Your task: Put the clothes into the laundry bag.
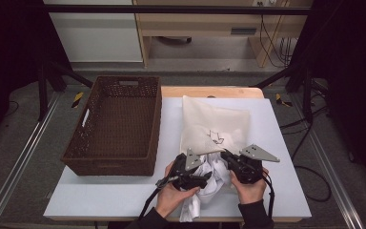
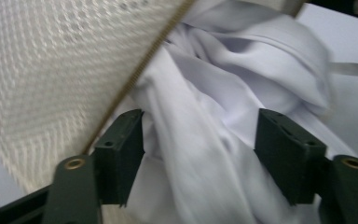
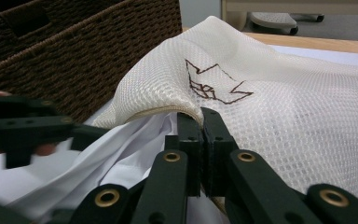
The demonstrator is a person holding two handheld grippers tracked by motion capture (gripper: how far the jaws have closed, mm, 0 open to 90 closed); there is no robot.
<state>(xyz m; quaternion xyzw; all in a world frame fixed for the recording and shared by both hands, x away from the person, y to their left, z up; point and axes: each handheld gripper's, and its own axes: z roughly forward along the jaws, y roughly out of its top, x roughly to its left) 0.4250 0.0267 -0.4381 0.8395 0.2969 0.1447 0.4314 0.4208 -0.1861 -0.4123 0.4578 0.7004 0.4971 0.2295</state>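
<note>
A crumpled white cotton garment (image 1: 213,179) lies at the near edge of the white tabletop (image 1: 286,191), its far end tucked into the mouth of a cream mesh zip bag with a brown embroidered emblem (image 1: 215,125). The bag stretches toward twelve o'clock from the garment. The right gripper (image 3: 200,122), at three o'clock of the garment, has its jaws pressed together, pinching the bag's hemmed opening edge. The left gripper (image 2: 198,140), at nine o'clock, has its jaws spread, the white cloth lying loose between them beside the bag's zip. A dark brown woven rectangular basket (image 1: 116,125) stands at ten o'clock.
</note>
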